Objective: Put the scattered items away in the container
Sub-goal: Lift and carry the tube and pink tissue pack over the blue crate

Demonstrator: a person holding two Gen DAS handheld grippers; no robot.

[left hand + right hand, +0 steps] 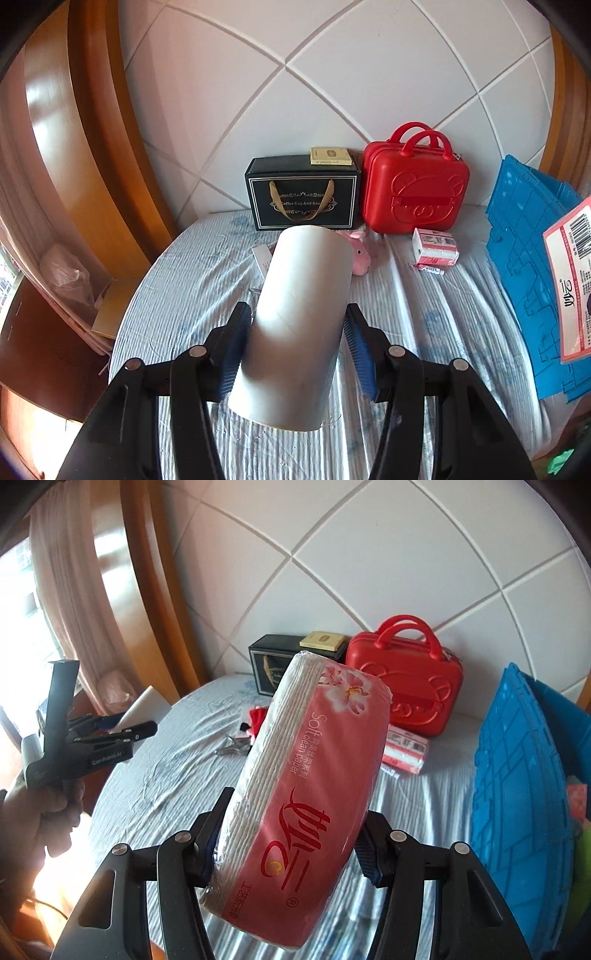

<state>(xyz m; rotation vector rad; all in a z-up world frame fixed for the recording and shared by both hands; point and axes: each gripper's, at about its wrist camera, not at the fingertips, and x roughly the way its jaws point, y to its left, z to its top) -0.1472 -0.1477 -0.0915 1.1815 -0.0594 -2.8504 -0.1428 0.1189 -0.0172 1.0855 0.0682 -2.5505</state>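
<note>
My left gripper (297, 314) is shut on a plain white cylinder (299, 325), its blue pads (236, 343) pressing both sides, held above the bed. My right gripper (295, 812) is shut on a pink pack of tissue paper (310, 786), also lifted. The blue crate (517, 258) (517, 768) stands on the right of the bed. The tissue pack's end (570, 280) shows in front of the crate in the left wrist view. Still on the sheet are a pink plush pig (360, 254), a small tissue packet (436, 247) (406, 749), a red cloth (257, 718) and a metal item (236, 747).
A black gift box (303, 195) with a small yellow box (330, 156) on top and a red case (415, 184) stand against the white padded headboard. A wooden frame (96, 147) and a curtain are on the left. A hand (40, 812) holds the left gripper.
</note>
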